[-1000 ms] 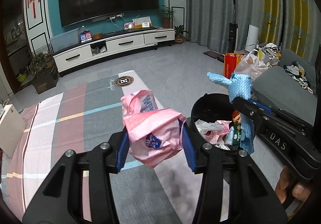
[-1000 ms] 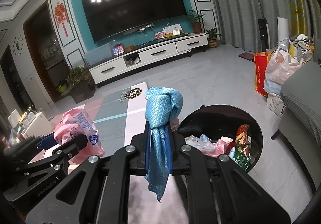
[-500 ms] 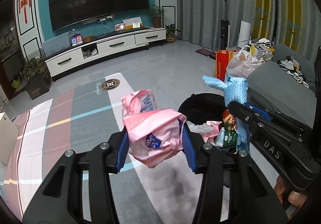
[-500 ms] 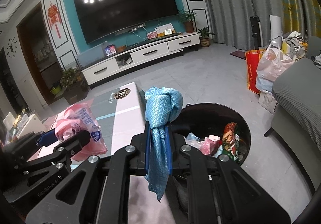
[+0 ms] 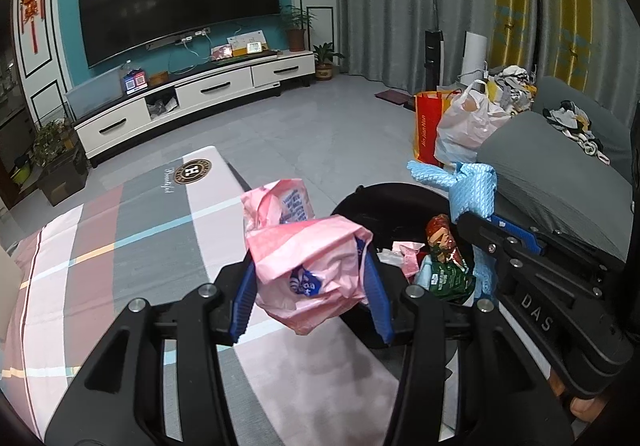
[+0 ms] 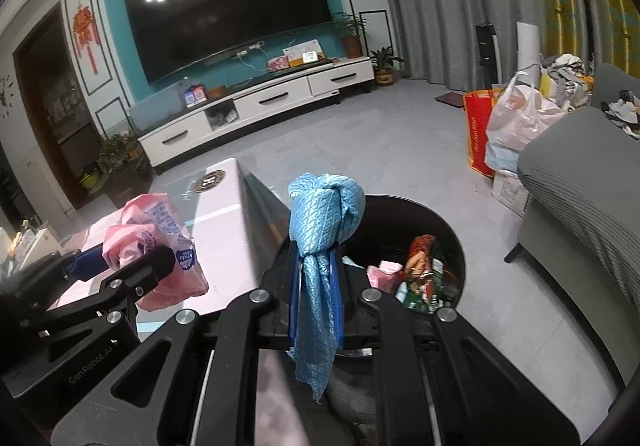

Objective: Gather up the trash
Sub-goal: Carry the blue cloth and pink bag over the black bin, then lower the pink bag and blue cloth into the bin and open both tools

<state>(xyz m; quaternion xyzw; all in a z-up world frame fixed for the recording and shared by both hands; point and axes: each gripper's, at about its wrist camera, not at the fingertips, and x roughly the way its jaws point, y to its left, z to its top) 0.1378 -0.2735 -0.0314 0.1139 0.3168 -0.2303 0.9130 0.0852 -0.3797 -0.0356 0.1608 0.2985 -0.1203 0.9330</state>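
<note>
My left gripper (image 5: 310,288) is shut on a crumpled pink plastic bag (image 5: 308,258) with blue print, held above the table edge just left of the black trash bin (image 5: 400,202). My right gripper (image 6: 317,286) is shut on a knotted blue cloth (image 6: 322,222) that hangs down between its pads, at the bin's (image 6: 436,222) near left rim. The bin holds snack wrappers (image 6: 420,270) and pink scraps. Each gripper shows in the other's view: the right one (image 5: 476,222) with the cloth (image 5: 472,186), the left one (image 6: 132,266) with the pink bag (image 6: 160,242).
A table with a striped pink, grey and white cloth (image 5: 120,246) lies below the left gripper. A grey sofa (image 5: 560,174) stands right of the bin, with a red bag (image 5: 426,126) and a white plastic bag (image 5: 468,122) beyond it. A TV cabinet (image 5: 200,94) lines the far wall.
Both grippers have shifted toward the bin with their loads, and it now sits nearer and more central in both views. Neither grip has changed.
</note>
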